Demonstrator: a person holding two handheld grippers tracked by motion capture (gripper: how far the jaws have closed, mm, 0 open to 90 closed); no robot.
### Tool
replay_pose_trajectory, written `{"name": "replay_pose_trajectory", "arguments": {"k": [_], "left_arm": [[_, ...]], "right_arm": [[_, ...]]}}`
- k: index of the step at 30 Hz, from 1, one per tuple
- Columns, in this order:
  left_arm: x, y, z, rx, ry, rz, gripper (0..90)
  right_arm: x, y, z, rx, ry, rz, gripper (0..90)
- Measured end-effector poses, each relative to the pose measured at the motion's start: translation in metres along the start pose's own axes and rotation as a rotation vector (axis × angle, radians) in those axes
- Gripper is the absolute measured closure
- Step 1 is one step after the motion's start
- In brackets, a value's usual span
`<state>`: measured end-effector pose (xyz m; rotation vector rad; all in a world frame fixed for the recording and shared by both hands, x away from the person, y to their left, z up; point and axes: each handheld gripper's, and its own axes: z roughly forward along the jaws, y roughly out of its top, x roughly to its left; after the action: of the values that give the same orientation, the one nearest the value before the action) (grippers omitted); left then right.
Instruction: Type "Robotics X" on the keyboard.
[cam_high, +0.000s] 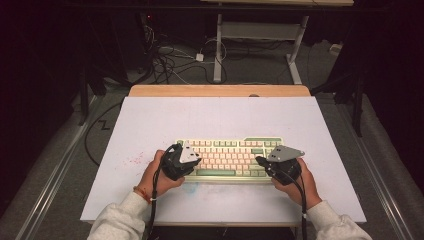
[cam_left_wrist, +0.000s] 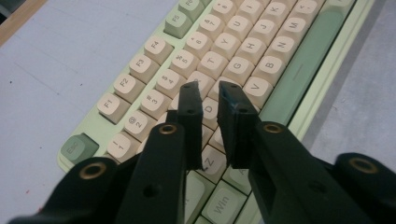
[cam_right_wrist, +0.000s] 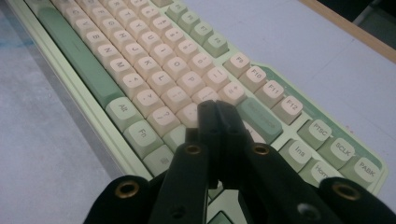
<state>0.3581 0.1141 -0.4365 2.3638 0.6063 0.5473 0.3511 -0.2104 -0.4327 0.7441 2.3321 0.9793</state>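
A pale green keyboard (cam_high: 227, 157) with cream keys lies in the near middle of the white table top (cam_high: 215, 115). My left gripper (cam_high: 196, 162) hovers over its left end. In the left gripper view its jaws (cam_left_wrist: 210, 91) stand a little apart above the letter keys near D, with nothing between them. My right gripper (cam_high: 263, 163) is over the keyboard's right end. In the right gripper view its jaws (cam_right_wrist: 215, 107) are pressed together, tips above the keys right of P (cam_right_wrist: 189, 83). A hand holds each gripper from the near edge.
A wooden strip (cam_high: 220, 91) borders the table's far edge. Red specks (cam_high: 131, 161) mark the surface left of the keyboard, and a faint blue smear (cam_high: 190, 187) lies just in front of it. Cables (cam_high: 170, 60) and a desk frame (cam_high: 217, 45) stand on the floor beyond.
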Motion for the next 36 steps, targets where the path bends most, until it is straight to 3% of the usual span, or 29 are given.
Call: {"name": "replay_pose_trajectory", "arguments": {"k": [13, 28, 32, 36], "left_arm": [[-0.003, -0.001, -0.004, -0.071, 0.078, -0.015, 47.7], [-0.010, -0.002, -0.005, -0.104, 0.118, 0.006, 20.7], [-0.012, -0.002, -0.005, -0.109, 0.123, 0.006, 16.8], [-0.016, -0.002, -0.004, -0.105, 0.147, 0.033, 16.5]], "right_arm": [[-0.001, 0.005, -0.009, -0.049, -0.014, 0.010, 84.5], [0.000, 0.005, -0.009, -0.097, -0.068, 0.032, 36.2], [0.001, 0.005, -0.008, -0.097, -0.081, 0.034, 25.5], [0.002, 0.005, -0.006, -0.098, -0.090, 0.045, 19.6]]}}
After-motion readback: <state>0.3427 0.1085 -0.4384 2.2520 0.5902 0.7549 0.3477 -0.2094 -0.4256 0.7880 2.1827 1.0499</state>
